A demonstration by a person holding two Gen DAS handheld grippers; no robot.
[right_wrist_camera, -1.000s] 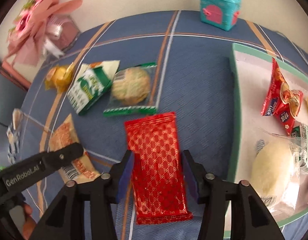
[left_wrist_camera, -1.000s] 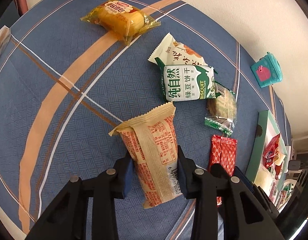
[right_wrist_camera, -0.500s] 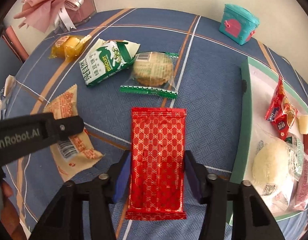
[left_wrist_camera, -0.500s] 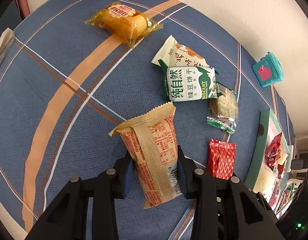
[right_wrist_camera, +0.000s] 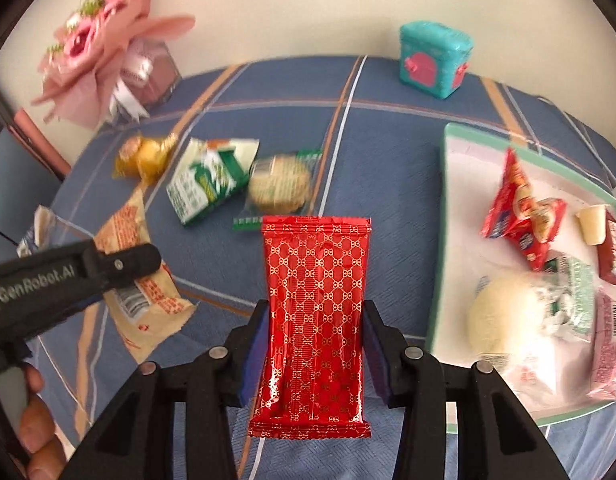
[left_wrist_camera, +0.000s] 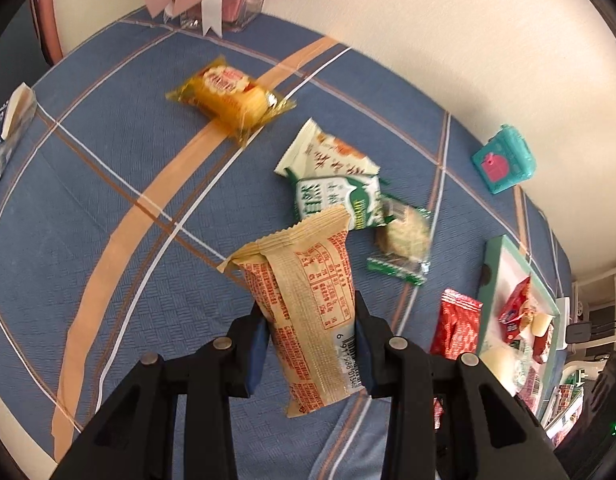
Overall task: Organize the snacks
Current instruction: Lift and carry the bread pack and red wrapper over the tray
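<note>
— Tan packet [left_wrist_camera: 308,312]: who is holding it?
— The left hand-held gripper [left_wrist_camera: 308,350] is pinching it between both fingers, above the table [left_wrist_camera: 108,184].
— And the right hand-held gripper [right_wrist_camera: 314,354]?
— It is clamping the red packet [right_wrist_camera: 314,316]; the tray [right_wrist_camera: 442,240] is lying just to its right.

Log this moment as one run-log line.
left tool: shut on tan snack pack | right tool: shut on red foil pack | tray: partly filled | loose snacks: on blue tablecloth

Upper left of the right-wrist frame: pink bouquet [right_wrist_camera: 96,44]. Top right of centre: teal toy box [right_wrist_camera: 434,60], on blue plaid worktop [right_wrist_camera: 388,148].
</note>
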